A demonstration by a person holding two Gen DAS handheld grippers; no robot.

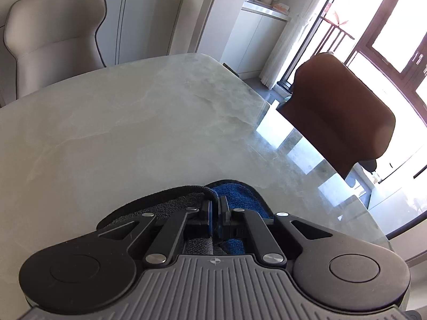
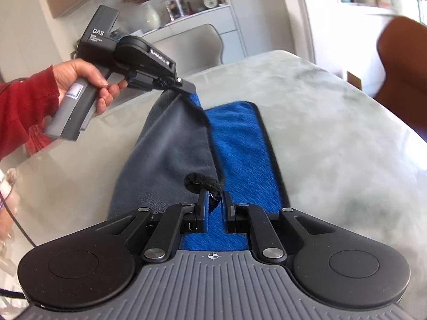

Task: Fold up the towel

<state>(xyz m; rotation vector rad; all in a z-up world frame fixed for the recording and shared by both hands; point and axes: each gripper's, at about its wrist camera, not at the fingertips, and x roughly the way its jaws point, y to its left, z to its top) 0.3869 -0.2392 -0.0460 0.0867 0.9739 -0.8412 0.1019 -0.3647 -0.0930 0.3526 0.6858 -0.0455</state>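
In the left wrist view, the left gripper has its fingers pressed together on a corner of the towel, pinching the black hem where the grey face and the blue face meet. Most of the towel is hidden beneath the gripper body; only a small bunched part shows near the counter's near edge. A beige chair stands beyond the far edge, a brown chair at the right side, and glare from the window washes out detail there.

In the right wrist view, the right gripper pinches a rolled black hem corner of the towel between nearly closed fingers. The towel's blue strip lies flat on the counter, while its grey side hangs lifted from the left gripper, held by a hand in a red sleeve. The shelf behind is blurred.
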